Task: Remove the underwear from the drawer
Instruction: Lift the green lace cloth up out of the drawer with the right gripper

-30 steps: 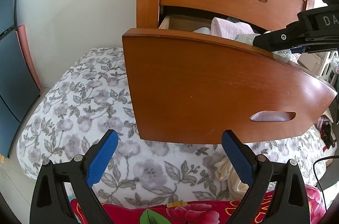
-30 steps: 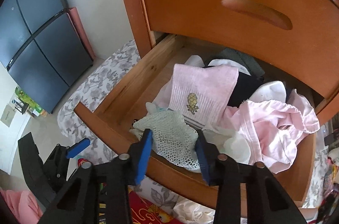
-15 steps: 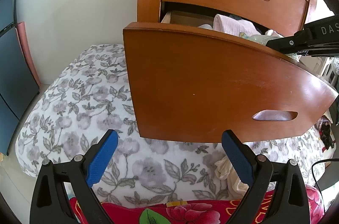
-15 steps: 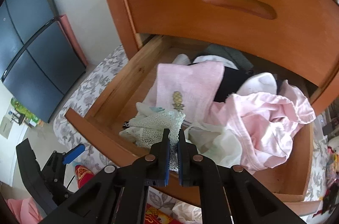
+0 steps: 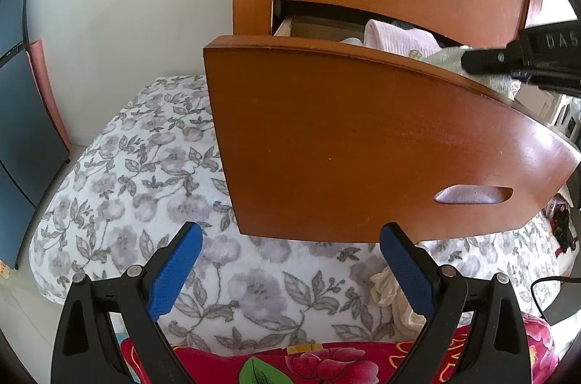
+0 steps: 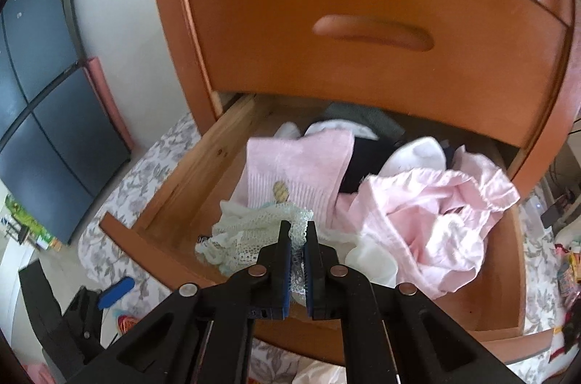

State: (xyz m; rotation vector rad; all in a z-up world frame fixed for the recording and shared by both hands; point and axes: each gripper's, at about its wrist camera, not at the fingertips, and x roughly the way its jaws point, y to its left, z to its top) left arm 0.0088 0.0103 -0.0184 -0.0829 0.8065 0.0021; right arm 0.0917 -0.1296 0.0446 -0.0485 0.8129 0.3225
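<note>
Your right claw (image 6: 298, 251) has just closed w/ the pale mesh underwear (image 6: 250, 231) between its pads, pinching it at the front edge of the open drawer (image 6: 174, 188). Pink sock (image 6: 301, 166) lies just beyond the claw, pink garment (image 6: 435, 220) to its right. Your left claw (image 5: 290, 275) is spread wide, nothing between, below the drawer front, over the floral bed (image 5: 127, 184).

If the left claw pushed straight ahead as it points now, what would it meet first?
Most likely the curved wooden front of the open drawer; the open left claw sits just below its lower edge, so depth is uncertain.
</note>
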